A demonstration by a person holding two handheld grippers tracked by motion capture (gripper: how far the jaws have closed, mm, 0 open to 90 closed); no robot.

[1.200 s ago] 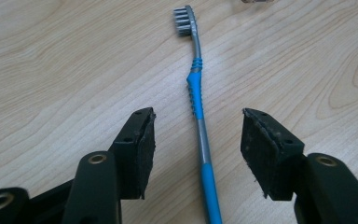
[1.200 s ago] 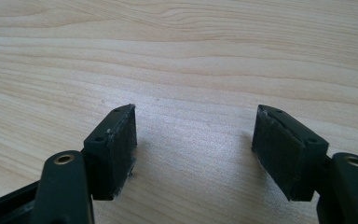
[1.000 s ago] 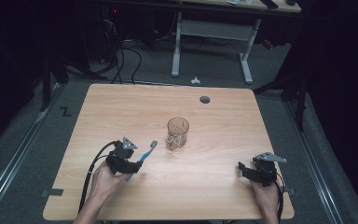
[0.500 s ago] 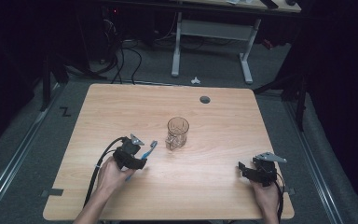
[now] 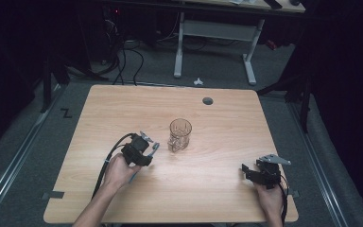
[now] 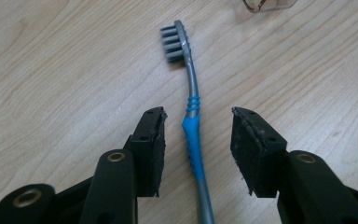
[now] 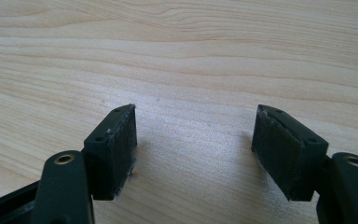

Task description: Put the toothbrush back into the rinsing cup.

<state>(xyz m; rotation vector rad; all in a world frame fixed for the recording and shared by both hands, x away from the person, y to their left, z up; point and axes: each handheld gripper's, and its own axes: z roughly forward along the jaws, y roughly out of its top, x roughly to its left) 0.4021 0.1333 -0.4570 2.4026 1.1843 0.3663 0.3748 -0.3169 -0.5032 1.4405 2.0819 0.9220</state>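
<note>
The left gripper (image 6: pixel 196 140) has slid forward toward the one glass mug (image 5: pixel 179 135), jaws apart astride the one toothbrush (image 6: pixel 192 122) lying on the table (image 5: pixel 227 123), gripping nothing; the right gripper (image 7: pixel 193 151) rests wide open, empty

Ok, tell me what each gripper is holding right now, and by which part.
Nothing is held. The left gripper is open, its jaws straddling the toothbrush at its blue grip without touching. The right gripper is open over bare table.

A grey toothbrush (image 6: pixel 194 112) with a blue grip is laid flat on the table, its bristled head directed toward a glass mug (image 5: pixel 179 135).
</note>
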